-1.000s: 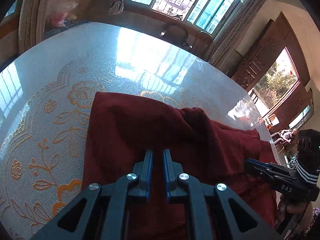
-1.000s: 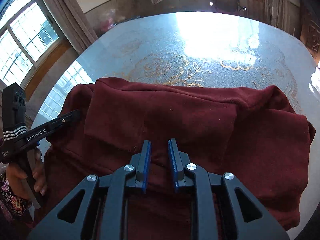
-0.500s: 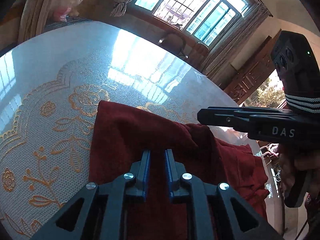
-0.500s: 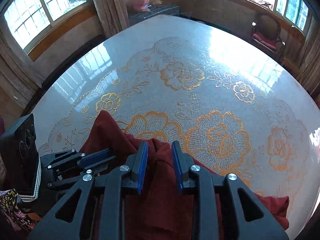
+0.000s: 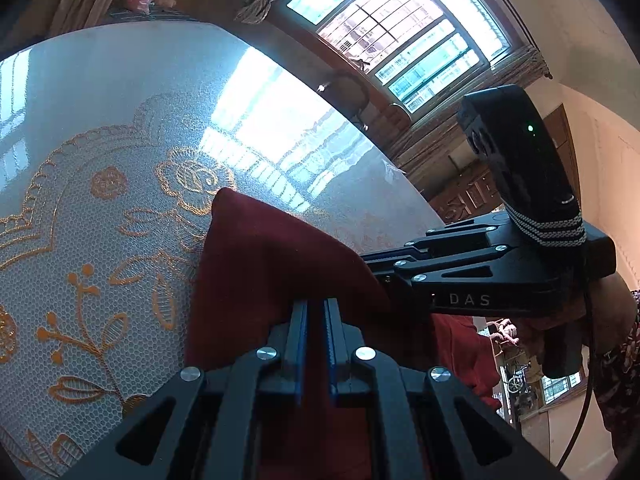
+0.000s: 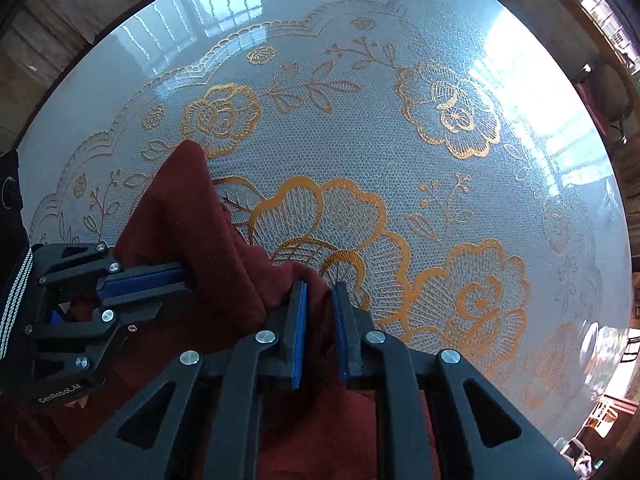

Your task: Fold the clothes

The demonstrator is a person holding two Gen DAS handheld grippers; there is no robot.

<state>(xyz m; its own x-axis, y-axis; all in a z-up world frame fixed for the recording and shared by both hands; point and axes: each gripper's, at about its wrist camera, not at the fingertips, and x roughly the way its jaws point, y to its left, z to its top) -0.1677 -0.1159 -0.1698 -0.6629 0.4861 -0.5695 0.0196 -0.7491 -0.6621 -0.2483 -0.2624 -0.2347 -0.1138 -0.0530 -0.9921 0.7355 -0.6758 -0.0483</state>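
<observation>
Both grippers clamped on red garment, left beside right, cloth bunched up between them over lace-patterned table.

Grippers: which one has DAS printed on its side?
The right gripper, seen in the left wrist view; the left gripper reads GenRobot.AI. Both clamp the red garment.
</observation>
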